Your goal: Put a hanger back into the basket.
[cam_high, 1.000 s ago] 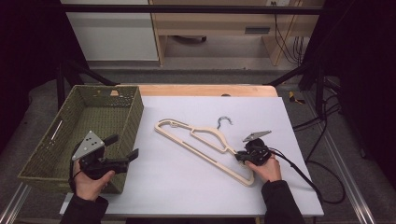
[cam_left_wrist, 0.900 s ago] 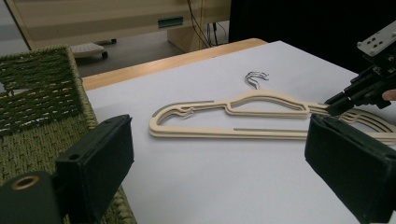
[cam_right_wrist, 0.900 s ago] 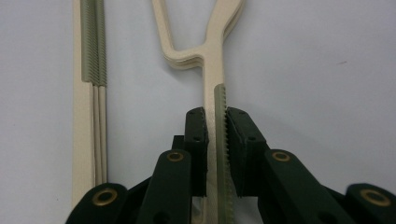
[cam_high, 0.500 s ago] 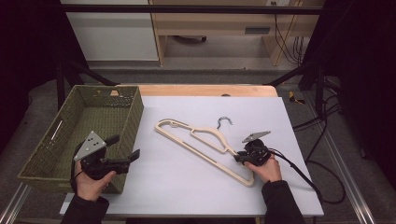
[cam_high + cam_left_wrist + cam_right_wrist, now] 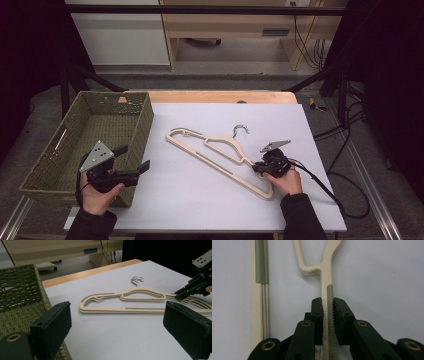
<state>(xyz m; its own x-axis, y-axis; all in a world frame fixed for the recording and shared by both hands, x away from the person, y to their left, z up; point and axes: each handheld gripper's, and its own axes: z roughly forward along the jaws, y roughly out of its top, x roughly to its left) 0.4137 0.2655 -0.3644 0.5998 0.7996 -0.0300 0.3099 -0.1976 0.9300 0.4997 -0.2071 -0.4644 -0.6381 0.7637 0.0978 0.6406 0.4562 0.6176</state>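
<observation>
A flat stack of cream plastic hangers (image 5: 220, 155) with a metal hook (image 5: 241, 129) lies on the white table top. My right gripper (image 5: 256, 169) is shut on one sloping arm of the stack near its right end. Its pads clamp the ribbed arm (image 5: 325, 277) from both sides, and its jaws have just been closing a little further on it. My left gripper (image 5: 132, 157) is held open in a hand at the near corner of the green basket (image 5: 145, 125), with nothing between its jaws. The left gripper view (image 5: 116, 312) looks across at the hangers (image 5: 125, 310) and the right gripper (image 5: 178, 296).
The woven green basket (image 5: 22, 285) stands at the table's left side, and its inside looks bare. A cable trails from the right gripper off the right edge. A wooden strip (image 5: 220, 96) borders the far edge of the table.
</observation>
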